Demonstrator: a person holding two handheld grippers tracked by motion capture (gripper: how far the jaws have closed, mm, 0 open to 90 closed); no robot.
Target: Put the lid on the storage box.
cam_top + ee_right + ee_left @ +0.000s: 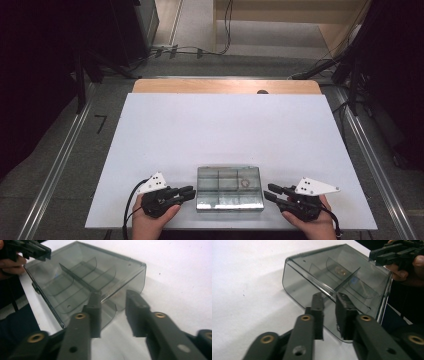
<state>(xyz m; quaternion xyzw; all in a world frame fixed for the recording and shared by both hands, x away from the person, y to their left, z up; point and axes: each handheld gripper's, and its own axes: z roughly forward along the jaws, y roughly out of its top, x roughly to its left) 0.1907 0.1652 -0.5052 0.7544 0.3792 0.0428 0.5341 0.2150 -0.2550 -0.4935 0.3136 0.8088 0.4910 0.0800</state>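
Smoky clear plastic makes up the box (229, 188), which lies flat at the middle of the near edge of the white desk (225, 135). Thin partitions divide it into compartments, and its lid looks closed. In the high view a small ring-like thing (245, 183) shows in the far right compartment; in the left gripper view it is a dull golden blur (340, 271) behind the plastic, and what it is cannot be told. The other compartments look bare, though glare on the lid hides part of them.

At the box's left end is the left gripper (186, 193), its jaws partly spread with a narrow gap and nothing between them. In the left gripper view (329, 315) the tips stand at the box's near corner, but whether they touch the wall cannot be told. At the right end is the right gripper (270, 193), its jaws spread somewhat wider and also holding nothing. In the right gripper view (113, 312) one jaw overlaps the box's corner and the other stands over bare desk; contact is again unclear.

Both hands are cut off by the picture's bottom edge in the high view. The box's own near corner is hidden behind the jaws in each gripper view.
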